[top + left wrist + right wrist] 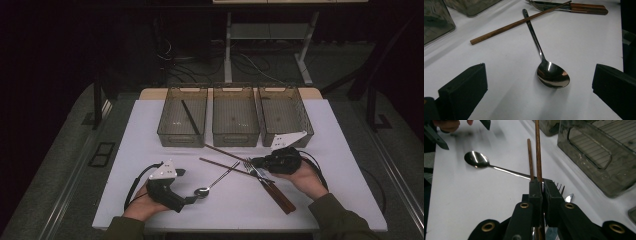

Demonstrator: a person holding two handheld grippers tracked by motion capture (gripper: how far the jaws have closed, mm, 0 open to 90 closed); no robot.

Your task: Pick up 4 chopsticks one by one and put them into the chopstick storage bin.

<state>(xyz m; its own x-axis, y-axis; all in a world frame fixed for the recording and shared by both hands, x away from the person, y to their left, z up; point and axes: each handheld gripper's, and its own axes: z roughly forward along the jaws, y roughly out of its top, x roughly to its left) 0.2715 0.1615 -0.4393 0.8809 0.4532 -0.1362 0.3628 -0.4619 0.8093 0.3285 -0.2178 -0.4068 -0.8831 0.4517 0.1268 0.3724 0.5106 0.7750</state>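
So the right gripper [542, 185] sits low in the middle of its own view with the jaws pinched tight on a wooden chopstick [538, 150], which runs straight up toward the top of the frame. A second chopstick [530, 157] lies just beside it on the left, and both cross over the handle of the spoon [476, 159], whose bowl is at the upper left. Fork [560, 187] tines poke out just right of the jaws.

In the high view that gripper [256, 162] is right of centre on the white table [150, 130], with the chopsticks slanting up-left toward the three clear bins [235, 117] along the top. A dark stick [191, 117] lies in the left bin.

The left gripper [539, 82] has its jaws wide apart, one at lower left and one at lower right of its view, with the spoon bowl [552, 75] lying on the table right between them, not touched.
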